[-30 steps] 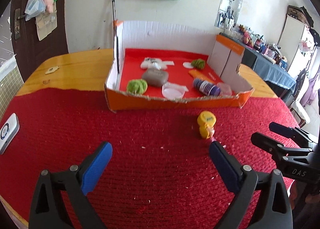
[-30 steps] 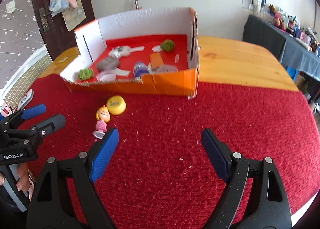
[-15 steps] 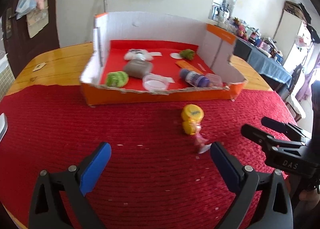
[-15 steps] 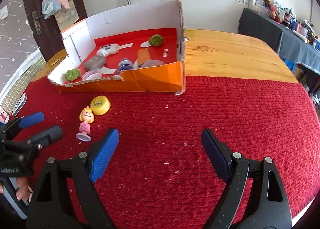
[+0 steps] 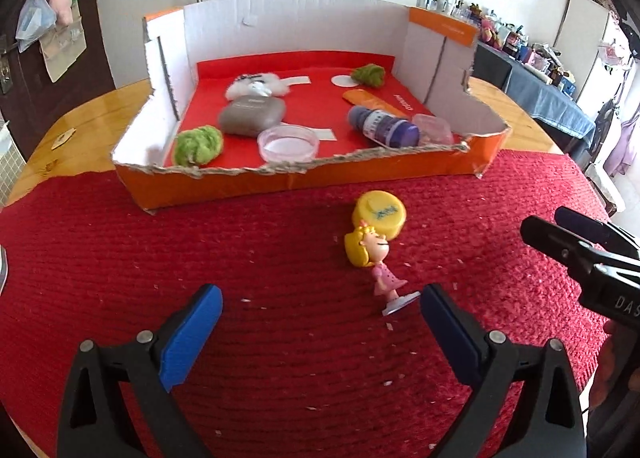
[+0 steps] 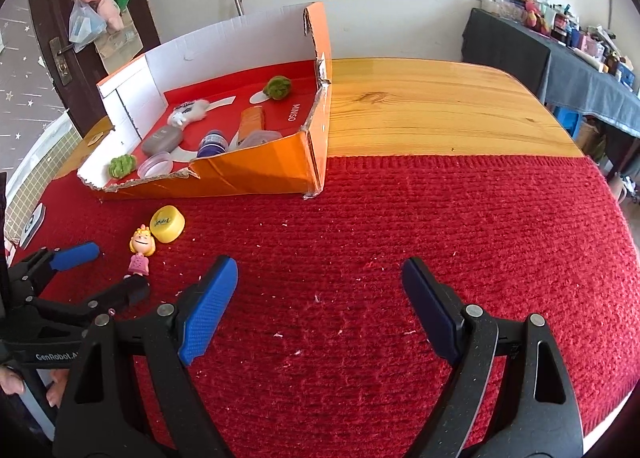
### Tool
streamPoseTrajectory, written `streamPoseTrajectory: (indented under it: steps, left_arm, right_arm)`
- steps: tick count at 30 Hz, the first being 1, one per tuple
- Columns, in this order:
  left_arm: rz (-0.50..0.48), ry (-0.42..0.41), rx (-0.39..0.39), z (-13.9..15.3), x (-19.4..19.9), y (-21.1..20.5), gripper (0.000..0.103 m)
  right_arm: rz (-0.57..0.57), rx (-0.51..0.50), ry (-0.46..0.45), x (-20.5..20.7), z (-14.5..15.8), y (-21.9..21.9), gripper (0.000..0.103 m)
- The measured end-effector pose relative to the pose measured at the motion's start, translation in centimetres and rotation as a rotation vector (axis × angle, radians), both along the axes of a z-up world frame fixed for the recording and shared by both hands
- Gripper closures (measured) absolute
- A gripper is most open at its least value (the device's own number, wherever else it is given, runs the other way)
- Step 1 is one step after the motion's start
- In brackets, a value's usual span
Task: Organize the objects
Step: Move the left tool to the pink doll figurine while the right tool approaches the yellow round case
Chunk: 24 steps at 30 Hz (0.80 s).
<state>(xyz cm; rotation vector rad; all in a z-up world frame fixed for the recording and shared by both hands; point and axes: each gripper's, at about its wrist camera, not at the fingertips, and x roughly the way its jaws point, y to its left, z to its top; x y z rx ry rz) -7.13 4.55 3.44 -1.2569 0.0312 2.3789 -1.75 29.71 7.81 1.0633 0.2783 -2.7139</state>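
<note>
Orange cardboard box (image 5: 304, 177) already holds most items, while doll (image 5: 374, 258) and yellow cap (image 5: 379, 213) remain outside at its six o'clock; left gripper (image 5: 318, 322) and right gripper (image 6: 320, 294) gape wide, empty.

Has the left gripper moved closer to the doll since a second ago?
Yes. In the right wrist view the left gripper now reaches the doll lying still beside the yellow cap, its jaws open.

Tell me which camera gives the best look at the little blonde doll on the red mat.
The left wrist view: the doll lies large and whole there, head against the yellow cap, base near the open left gripper. The right wrist view shows it small at the left edge, its base hidden behind a left gripper finger.
</note>
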Motion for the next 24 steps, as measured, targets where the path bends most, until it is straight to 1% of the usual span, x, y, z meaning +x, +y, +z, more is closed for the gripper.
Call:
streamPoseTrajectory:
  steps: [5, 8, 15, 18, 21, 23, 24]
  left_arm:
    - [0.038, 0.033, -0.034, 0.1, -0.7, -1.8, 0.002]
    - [0.032, 0.031, -0.026, 0.0, -0.9, -2.6, 0.002]
    - [-0.011, 0.083, -0.052, 0.7, -0.8, -2.7, 0.004]
    - [-0.040, 0.094, -0.053, 0.8, -1.0, -2.3, 0.008]
    - [-0.076, 0.085, -0.052, 0.6, -1.2, -1.8, 0.014]
    - [-0.099, 0.074, -0.055, 0.4, -1.4, -1.4, 0.022]
    - [-0.108, 0.071, -0.056, 0.4, -1.4, -1.3, 0.024]
  right_arm:
    - [0.030, -0.007, -0.004, -0.4, -0.2, -1.0, 0.018]
    - [0.060, -0.007, -0.012, -0.7, -0.5, -2.1, 0.018]
    - [0.154, 0.004, -0.035, -0.9, -1.3, -4.6, 0.018]
    - [0.199, 0.016, -0.049, -1.0, -1.6, -5.5, 0.018]
    - [0.236, 0.038, -0.055, -1.2, -1.9, -6.4, 0.018]
    - [0.262, 0.051, -0.059, -1.3, -2.0, -6.9, 0.019]
    - [0.273, 0.057, -0.058, -1.3, -2.0, -7.1, 0.019]
